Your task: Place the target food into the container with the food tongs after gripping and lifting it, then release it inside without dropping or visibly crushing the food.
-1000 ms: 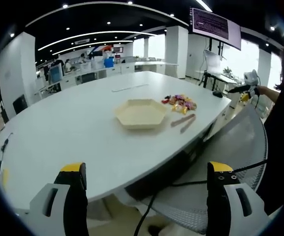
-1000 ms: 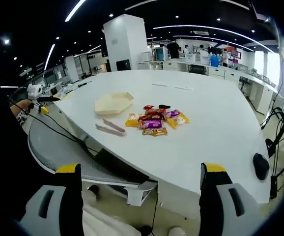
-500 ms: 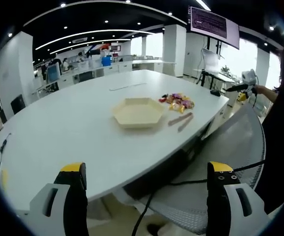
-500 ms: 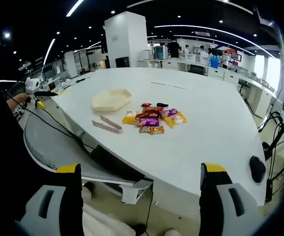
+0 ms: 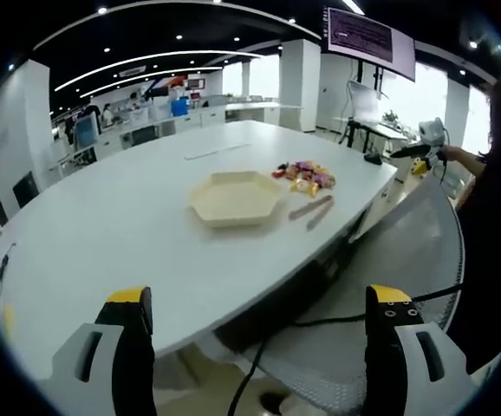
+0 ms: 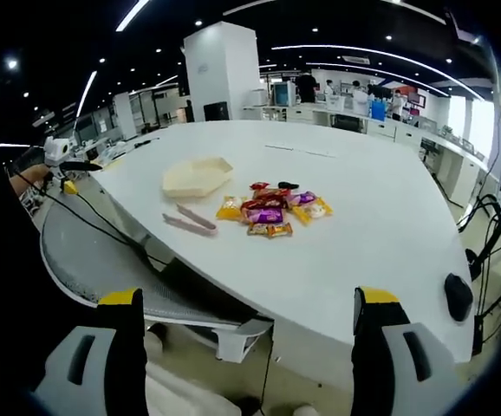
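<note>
Both grippers hang off the white worktop (image 5: 129,225), well short of everything on it. The left gripper (image 5: 255,347) has its jaws spread wide with nothing between them; the right gripper (image 6: 242,347) is likewise agape and empty. In the left gripper view, the cream hexagonal container (image 5: 225,197) sits at 12 o'clock, the tongs (image 5: 311,210) just beside it at 1 o'clock, the pile of wrapped snacks (image 5: 301,173) beyond. In the right gripper view the snacks lie near the middle, tongs at 10 o'clock beside them.

The left hand-held gripper (image 5: 255,325) hangs with jaws wide apart, off the edge of a white table (image 5: 112,234). On the table sit a cream tray (image 5: 226,197), tongs (image 5: 311,209) beside it, and wrapped snacks (image 5: 300,172) beyond.
</note>
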A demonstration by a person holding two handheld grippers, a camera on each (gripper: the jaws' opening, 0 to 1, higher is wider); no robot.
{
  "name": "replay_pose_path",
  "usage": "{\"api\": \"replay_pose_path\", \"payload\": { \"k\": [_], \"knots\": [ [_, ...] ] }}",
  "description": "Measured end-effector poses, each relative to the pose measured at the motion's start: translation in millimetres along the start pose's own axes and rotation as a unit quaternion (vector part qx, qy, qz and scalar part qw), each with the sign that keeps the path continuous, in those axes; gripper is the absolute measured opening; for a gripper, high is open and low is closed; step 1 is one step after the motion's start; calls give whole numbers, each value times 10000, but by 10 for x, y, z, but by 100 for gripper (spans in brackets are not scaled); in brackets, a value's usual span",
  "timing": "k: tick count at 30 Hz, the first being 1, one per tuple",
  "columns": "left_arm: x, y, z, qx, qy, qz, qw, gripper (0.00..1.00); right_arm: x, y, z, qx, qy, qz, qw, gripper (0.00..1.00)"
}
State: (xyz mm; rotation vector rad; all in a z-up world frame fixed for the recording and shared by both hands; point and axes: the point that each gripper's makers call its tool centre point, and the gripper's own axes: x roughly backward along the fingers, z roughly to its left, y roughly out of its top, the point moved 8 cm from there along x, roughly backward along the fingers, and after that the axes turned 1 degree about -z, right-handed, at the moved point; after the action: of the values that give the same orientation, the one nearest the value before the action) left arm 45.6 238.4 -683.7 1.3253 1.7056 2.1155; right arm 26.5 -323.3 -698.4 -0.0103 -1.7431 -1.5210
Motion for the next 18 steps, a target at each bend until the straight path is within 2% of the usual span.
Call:
{"api": "replay_pose_path", "payload": {
  "k": [9, 13, 18],
  "knots": [
    [-360, 105, -197, -211, -577, 87, 9981, 98, -10, -71, 108, -42, 92, 126, 9999, 100],
    [-572, 135, -312, -590, -1016, 227, 9928, 83, -24, -114, 52, -25, 107, 194, 9998, 100],
    [-876, 143, -401, -855, -1354, 313, 9866, 79, -38, -103, 106, -8, 103, 207, 9997, 100]
  ]
}}
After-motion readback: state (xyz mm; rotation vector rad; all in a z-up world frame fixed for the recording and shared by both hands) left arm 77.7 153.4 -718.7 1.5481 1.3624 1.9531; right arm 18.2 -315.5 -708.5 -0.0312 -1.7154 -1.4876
